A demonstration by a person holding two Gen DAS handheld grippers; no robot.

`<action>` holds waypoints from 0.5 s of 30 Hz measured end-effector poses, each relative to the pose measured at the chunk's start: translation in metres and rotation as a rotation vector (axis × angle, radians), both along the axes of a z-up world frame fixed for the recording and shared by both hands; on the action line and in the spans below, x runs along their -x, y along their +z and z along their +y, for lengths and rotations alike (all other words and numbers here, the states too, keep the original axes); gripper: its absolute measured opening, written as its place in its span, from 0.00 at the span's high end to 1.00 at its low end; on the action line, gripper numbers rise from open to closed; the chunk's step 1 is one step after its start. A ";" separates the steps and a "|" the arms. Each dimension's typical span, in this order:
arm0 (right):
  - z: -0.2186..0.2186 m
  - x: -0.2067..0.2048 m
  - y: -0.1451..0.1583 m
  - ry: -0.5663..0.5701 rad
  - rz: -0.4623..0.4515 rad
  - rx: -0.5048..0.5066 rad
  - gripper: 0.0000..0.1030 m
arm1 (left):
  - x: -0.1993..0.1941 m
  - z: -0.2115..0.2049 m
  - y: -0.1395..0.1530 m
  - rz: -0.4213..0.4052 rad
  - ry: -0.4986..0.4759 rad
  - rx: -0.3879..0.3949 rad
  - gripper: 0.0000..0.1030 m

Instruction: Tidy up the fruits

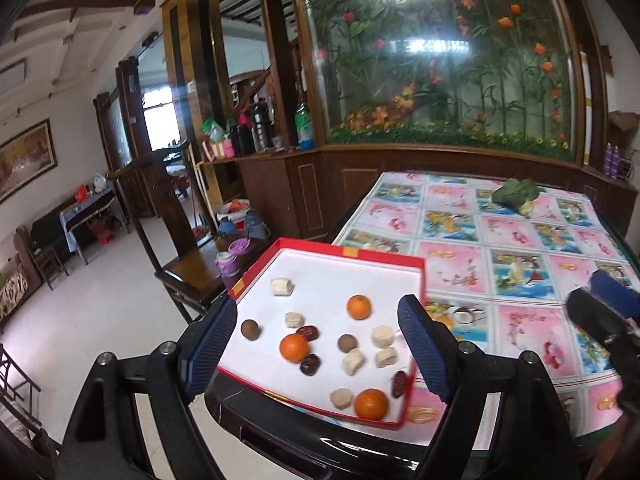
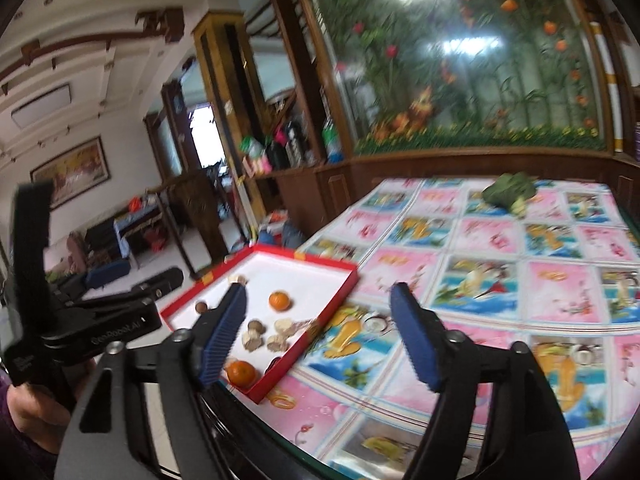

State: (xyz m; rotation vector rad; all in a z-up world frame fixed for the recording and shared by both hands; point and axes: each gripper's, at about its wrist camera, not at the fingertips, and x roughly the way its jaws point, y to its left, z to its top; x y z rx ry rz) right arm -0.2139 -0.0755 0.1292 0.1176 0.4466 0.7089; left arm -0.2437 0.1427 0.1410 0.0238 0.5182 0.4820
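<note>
A large table covered with a glossy pink-and-blue picture-tile cloth (image 1: 520, 240) fills the right side of both views, and behind it rises a wide glass panel backed with green bamboo stems and orange and red flowers (image 1: 440, 60). To the left, off the table's edge, a dark wooden chair (image 1: 176, 240) stands on the pale floor.

At the table's near left corner sits a shallow red cardboard tray with a white floor (image 1: 344, 252), one corner overhanging the edge. The fruit all lies loose inside it: three round oranges (image 1: 294, 347), one far right, one in the middle and one at the near rim; two brown round longans (image 1: 250, 328); three dark red glossy dates (image 1: 308, 332); and several pale cream chunky pieces (image 1: 282, 286) scattered among them. Far back on the cloth lies a green leafy bundle (image 1: 516, 194), well apart from the tray.

The left gripper (image 1: 316, 340), black-armed with blue ribbed pads, hangs over the tray with its jaws spread wide around most of the fruit, gripping nothing. The right gripper (image 2: 320, 340) is likewise wide open and empty, its left finger over the tray's near side and its right finger over bare cloth.
</note>
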 end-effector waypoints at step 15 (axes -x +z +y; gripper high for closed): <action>-0.028 0.059 0.018 -0.076 -0.119 -0.043 0.00 | 0.036 -0.031 0.015 -0.064 -0.033 -0.028 0.20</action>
